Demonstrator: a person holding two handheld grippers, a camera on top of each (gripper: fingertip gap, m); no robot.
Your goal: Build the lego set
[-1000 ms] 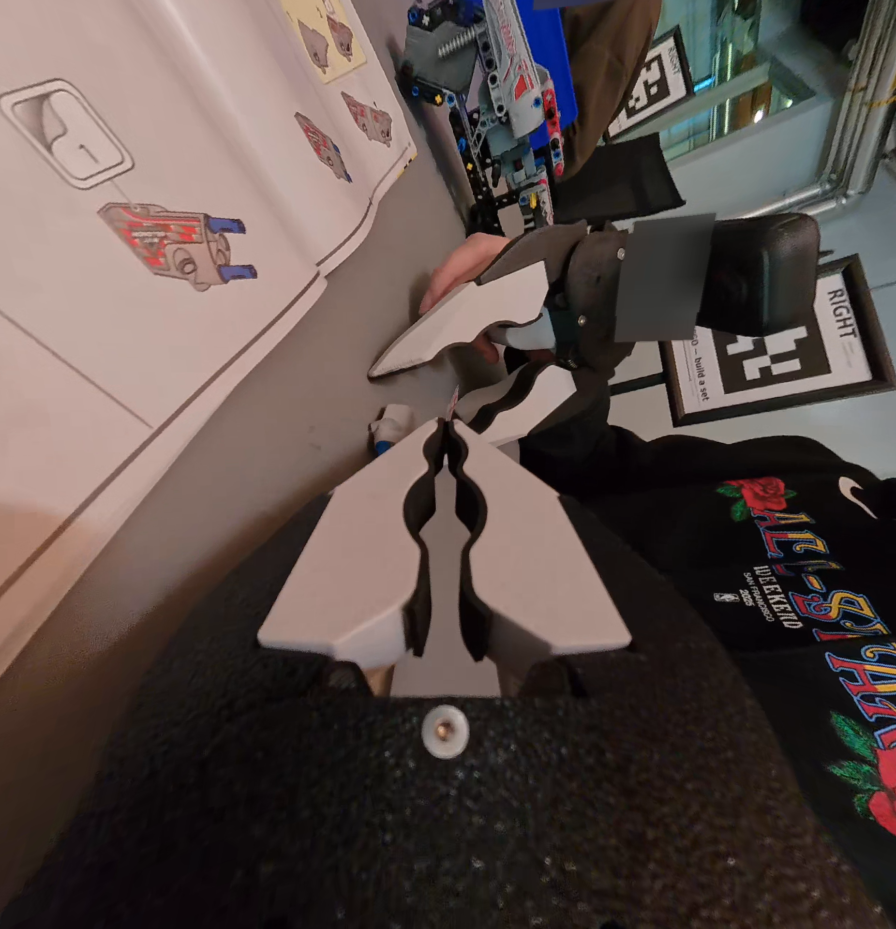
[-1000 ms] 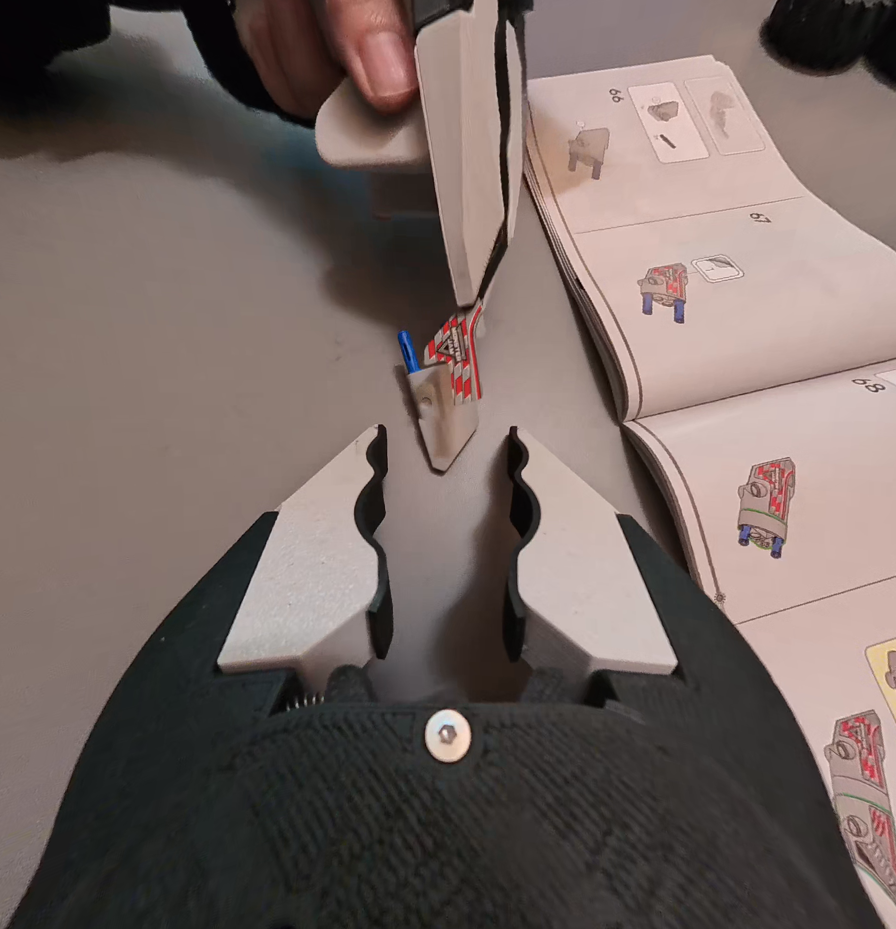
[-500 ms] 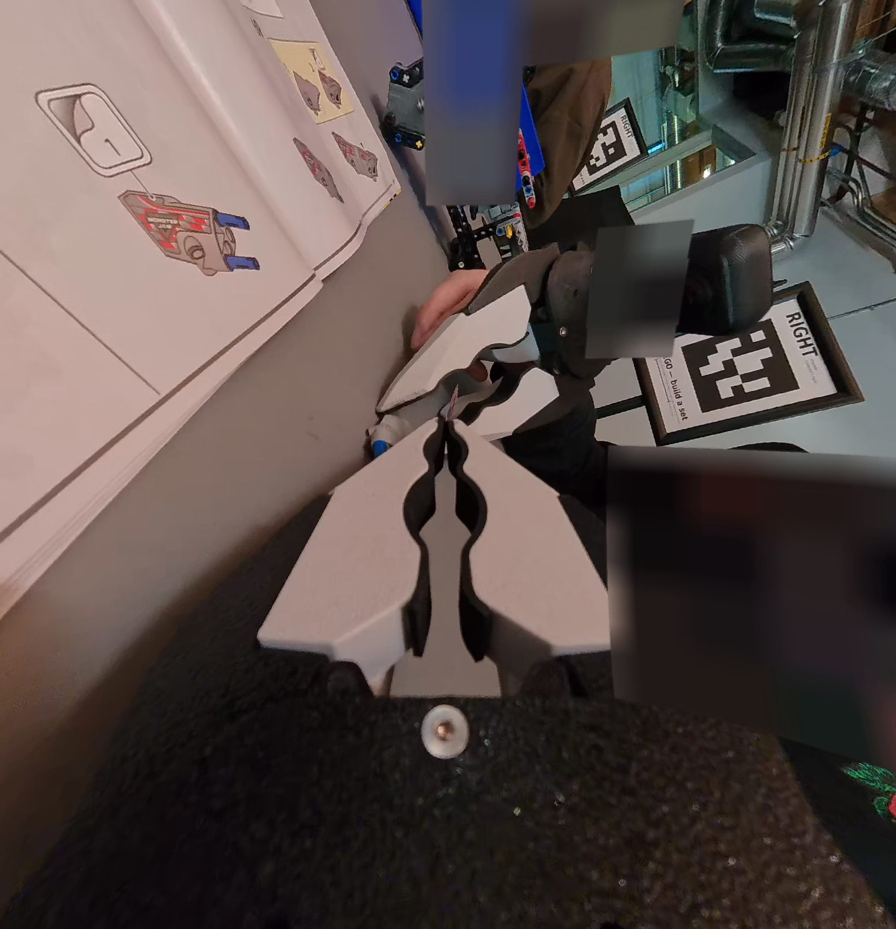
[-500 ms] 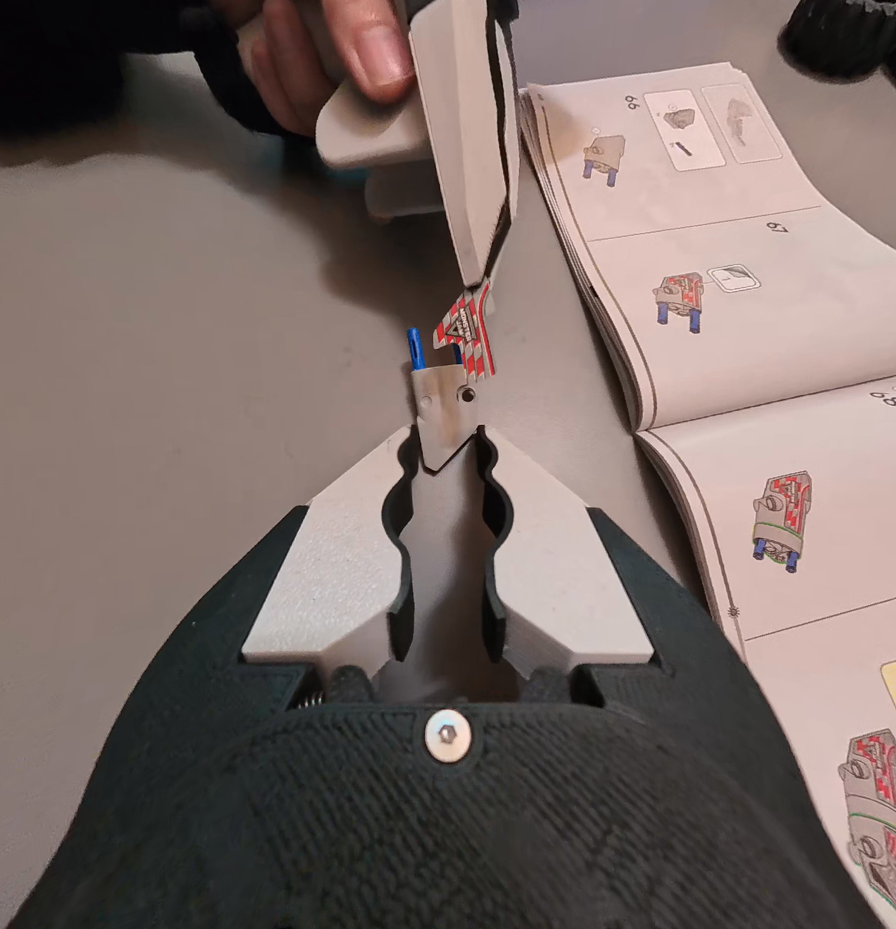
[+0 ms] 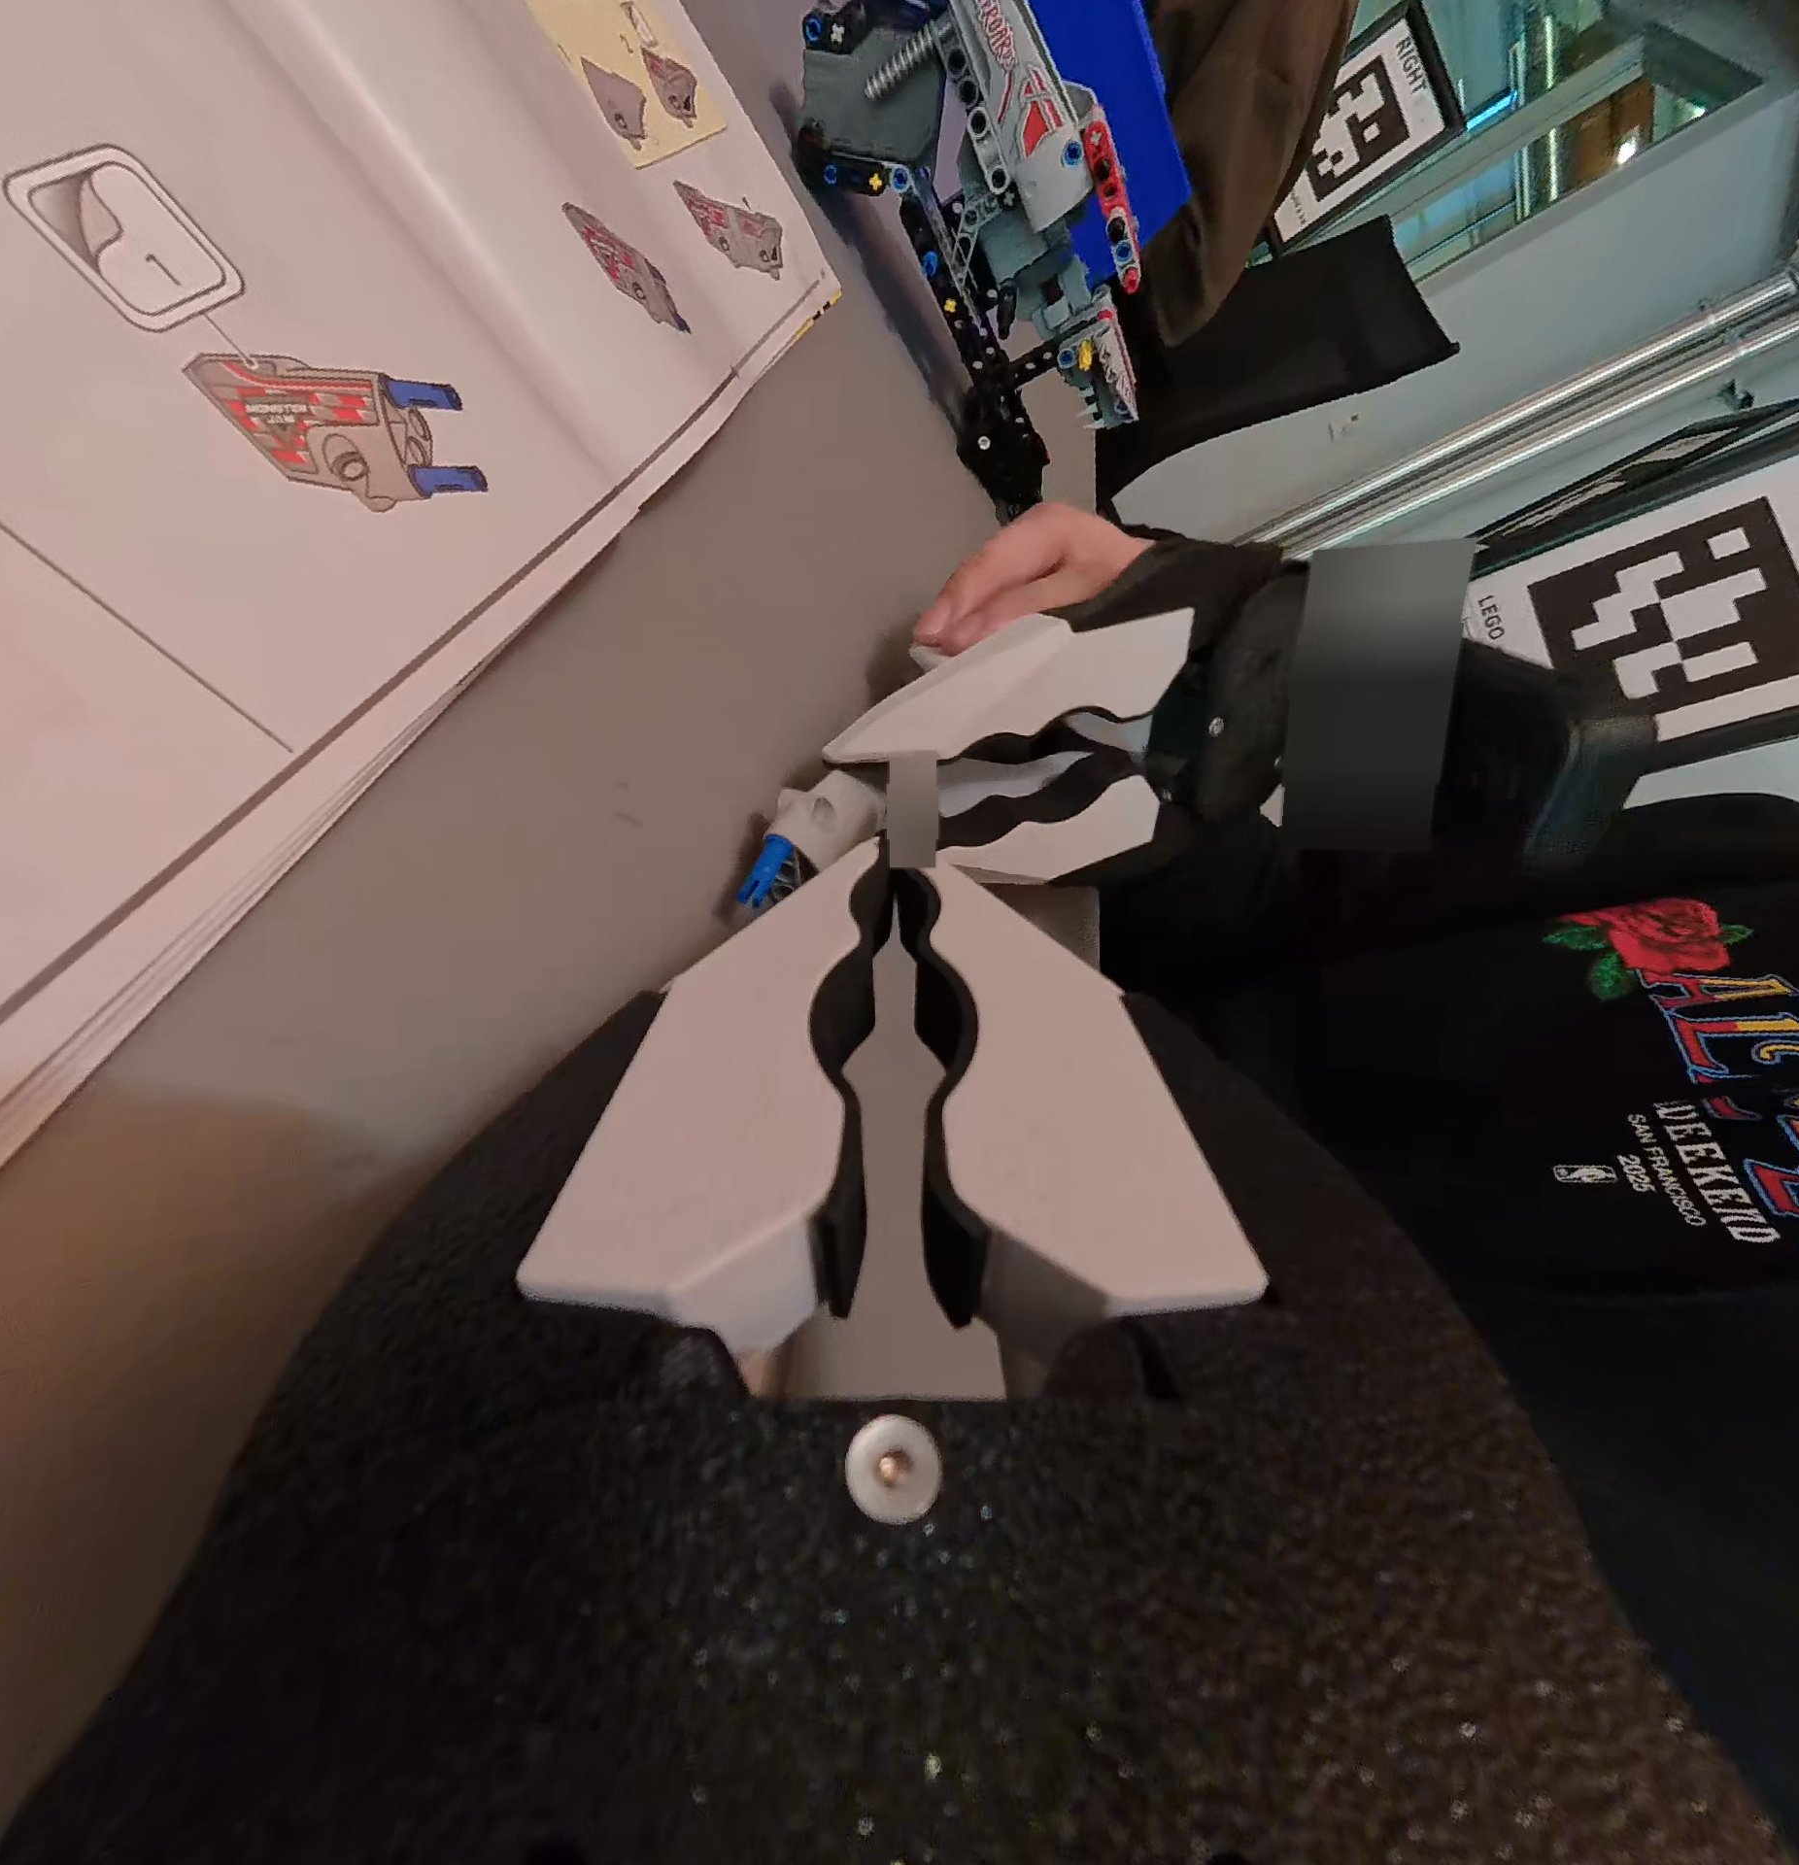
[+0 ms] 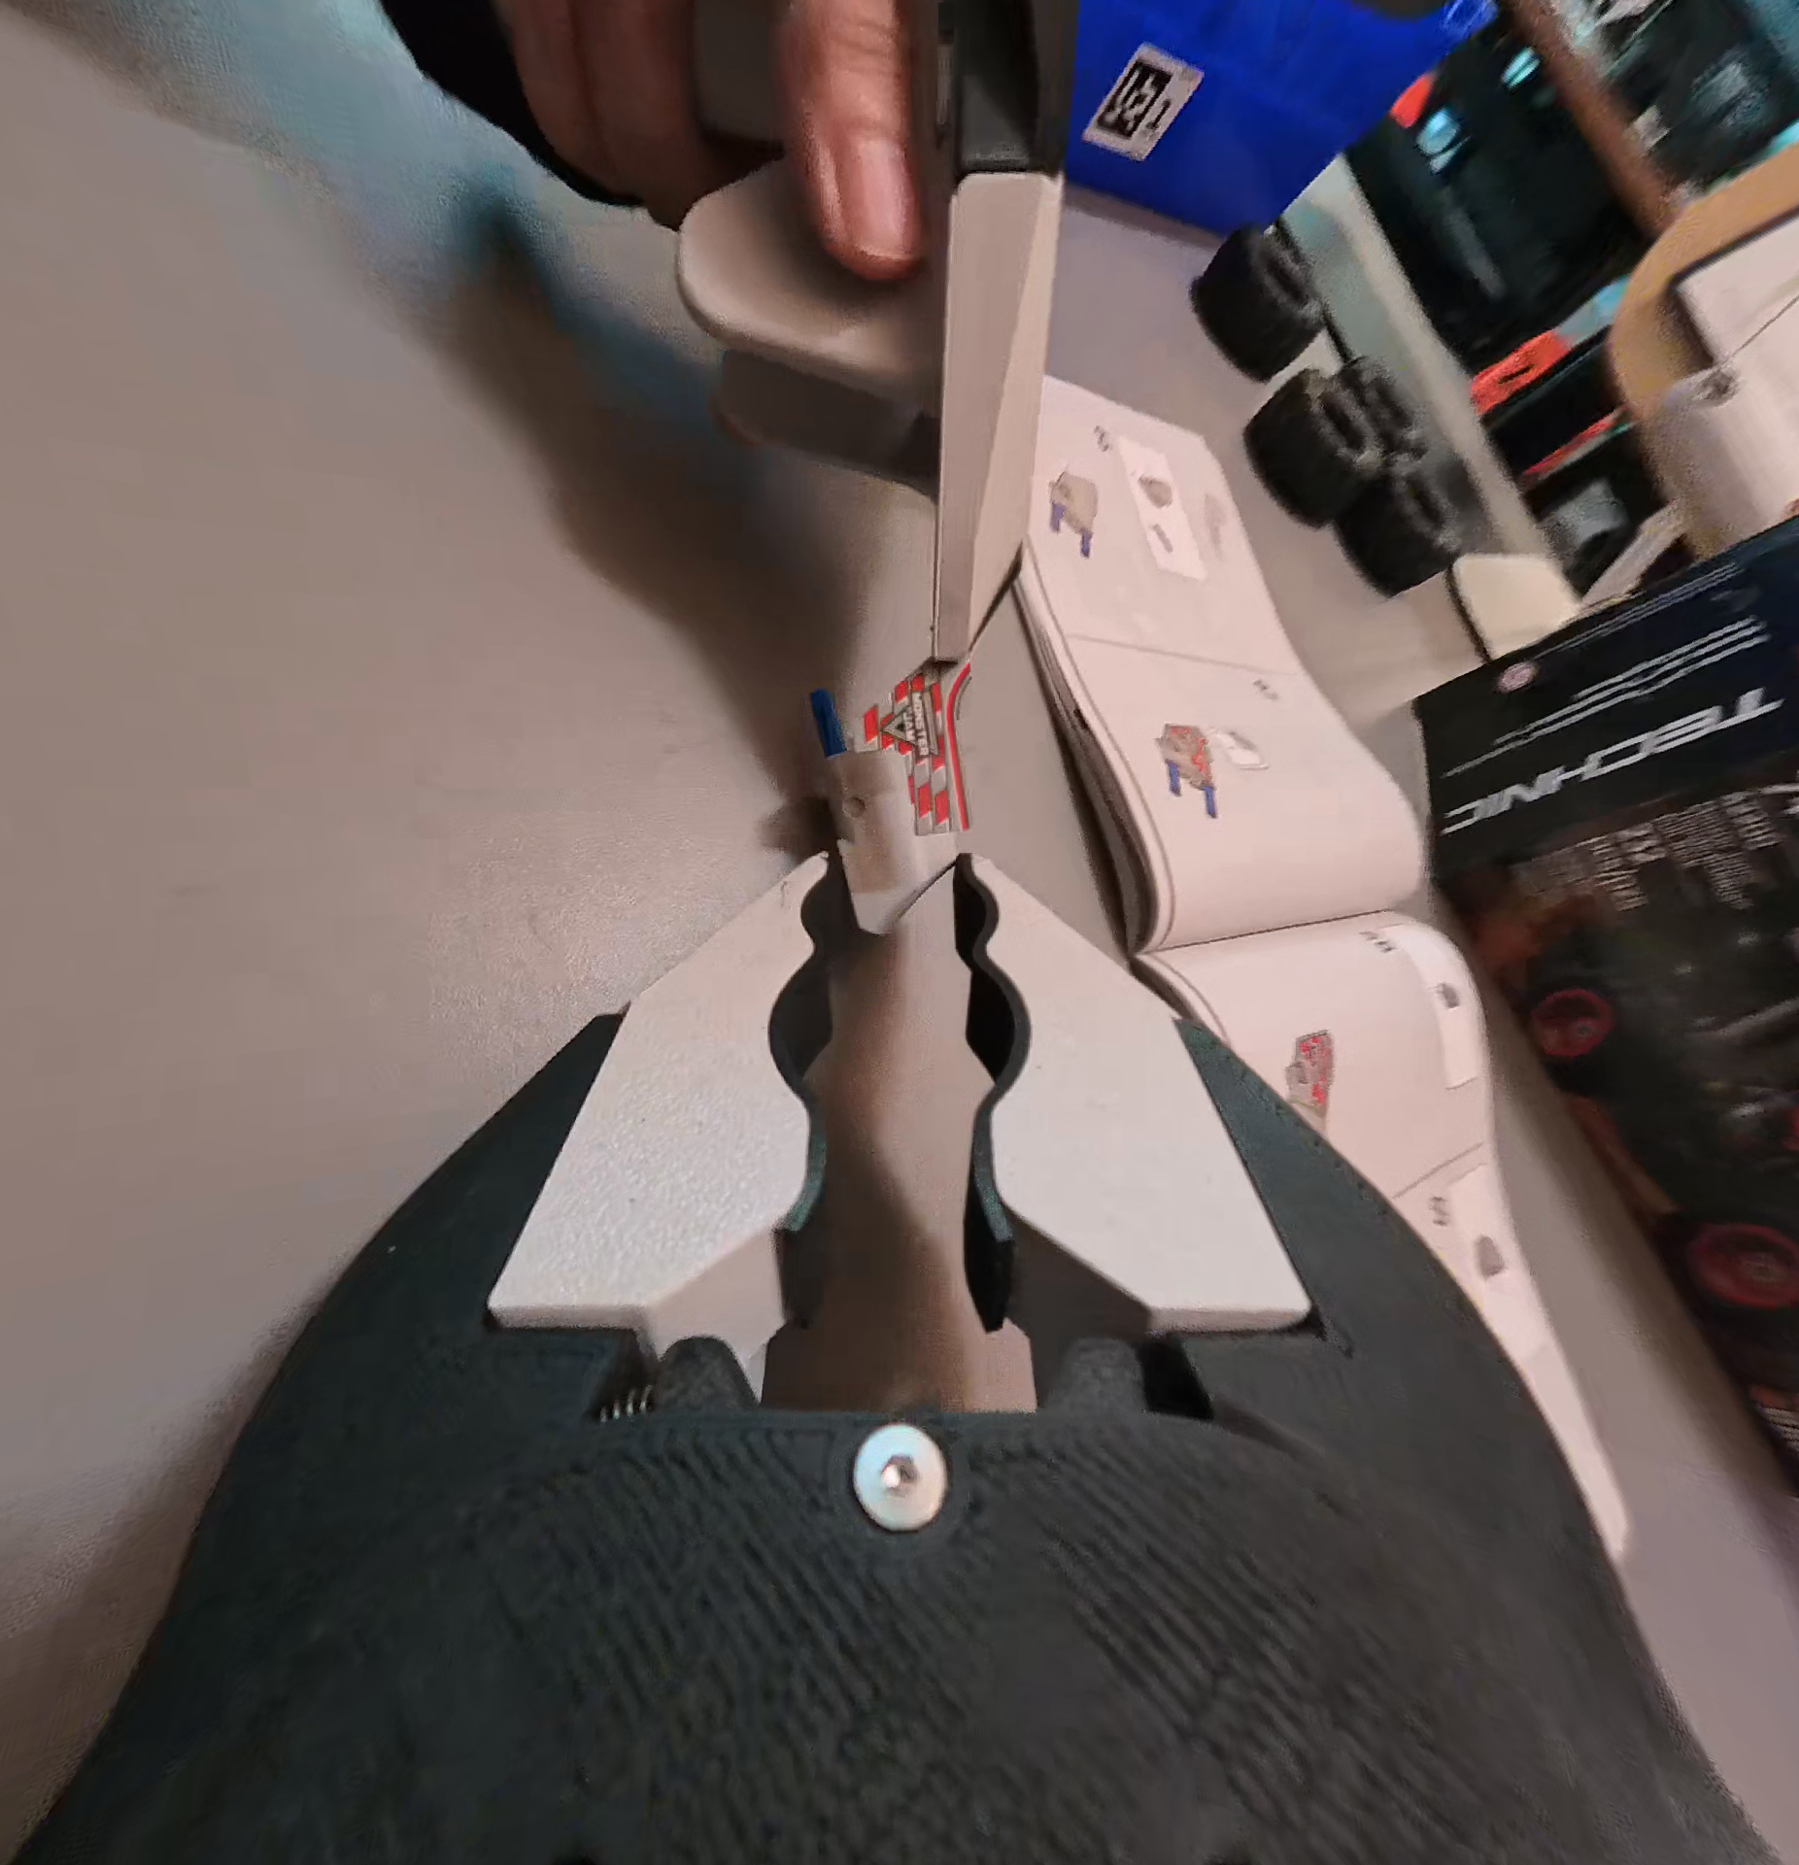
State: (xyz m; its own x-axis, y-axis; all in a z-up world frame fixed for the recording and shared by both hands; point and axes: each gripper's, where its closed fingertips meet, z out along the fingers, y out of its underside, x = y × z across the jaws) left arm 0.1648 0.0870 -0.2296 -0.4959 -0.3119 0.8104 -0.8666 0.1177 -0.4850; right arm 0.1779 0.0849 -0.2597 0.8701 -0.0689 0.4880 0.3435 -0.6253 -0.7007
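While both grippers pinch sticker [image 6: 921, 747] (panel [image 6: 880, 858]), table edge near

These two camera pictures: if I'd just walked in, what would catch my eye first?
Probably the small grey panel piece with red checkered markings and blue pins, pinched between two grippers at the table's middle: the right gripper grips its lower end, the left gripper comes down onto its top. Next, the open instruction booklet to the right, and black tyres behind it.
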